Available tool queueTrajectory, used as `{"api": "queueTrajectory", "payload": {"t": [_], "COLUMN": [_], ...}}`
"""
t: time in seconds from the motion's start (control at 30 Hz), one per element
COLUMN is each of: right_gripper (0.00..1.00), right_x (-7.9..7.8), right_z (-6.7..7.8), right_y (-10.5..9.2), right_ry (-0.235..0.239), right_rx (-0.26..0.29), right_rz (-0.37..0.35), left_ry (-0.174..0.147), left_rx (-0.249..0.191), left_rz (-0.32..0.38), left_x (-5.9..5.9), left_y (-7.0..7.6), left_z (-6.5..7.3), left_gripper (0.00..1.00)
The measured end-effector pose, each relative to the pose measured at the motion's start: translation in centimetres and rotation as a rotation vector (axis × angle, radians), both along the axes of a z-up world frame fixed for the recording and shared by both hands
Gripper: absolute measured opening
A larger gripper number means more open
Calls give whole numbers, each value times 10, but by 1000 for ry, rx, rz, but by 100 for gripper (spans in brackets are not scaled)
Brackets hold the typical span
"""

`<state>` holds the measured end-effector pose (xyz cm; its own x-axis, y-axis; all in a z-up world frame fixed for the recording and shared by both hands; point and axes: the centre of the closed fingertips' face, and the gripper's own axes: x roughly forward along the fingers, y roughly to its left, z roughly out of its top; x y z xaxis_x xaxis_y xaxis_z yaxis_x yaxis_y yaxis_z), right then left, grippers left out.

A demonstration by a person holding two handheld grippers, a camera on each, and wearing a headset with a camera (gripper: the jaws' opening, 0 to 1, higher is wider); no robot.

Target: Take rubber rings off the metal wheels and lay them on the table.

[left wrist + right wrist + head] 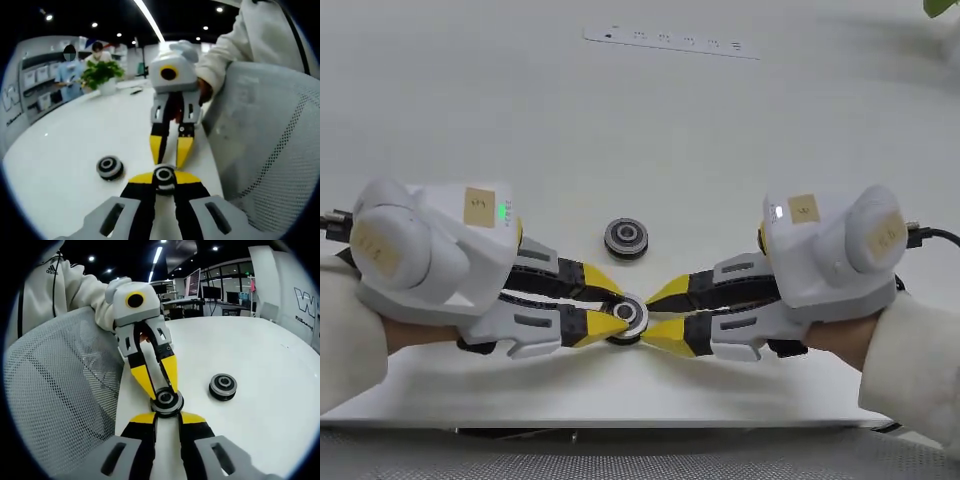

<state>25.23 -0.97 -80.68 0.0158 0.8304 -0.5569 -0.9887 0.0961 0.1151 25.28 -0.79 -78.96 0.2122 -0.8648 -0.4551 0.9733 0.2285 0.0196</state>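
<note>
Wheel (626, 316), partly hidden, gripped by left tool (611, 311) & right tool (653, 313).

Open-plan office or lab. A big white tabletop (470, 90) carries a power strip (670, 42) at top centre of the head view. A mesh office chair (270, 140) sits at right of the left gripper view, with shelves of storage bins (37, 80), a potted plant (102, 75) and standing people (67, 80) upper left. Monitors on desks (200, 287) show upper centre of the right gripper view. Ceiling strip light (156, 257) and spotlights (94, 24) are overhead.
</note>
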Motion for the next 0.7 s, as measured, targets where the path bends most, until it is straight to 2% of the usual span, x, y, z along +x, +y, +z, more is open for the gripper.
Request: {"api": "queueTrajectory", "payload": {"t": [0.1, 0.47, 0.53, 0.7], "right_gripper": [11, 0, 0, 15], "right_x": [0, 3, 1, -1], "right_z": [0, -3, -1, -1], "right_y": [0, -1, -2, 1], "right_ry": [-6, -46, -30, -33], "right_rx": [-2, -21, -18, -7], "right_rz": [0, 4, 6, 14], "left_ry": [7, -1, -2, -3], "left_rx": [-1, -10, -9, -11], "left_rz": [7, 8, 6, 3], "left_x": [0, 0, 0, 0], "left_y": [1, 1, 1, 2], "left_z": [-1, -1, -1, -1], "left_gripper": [14, 14, 14, 14]}}
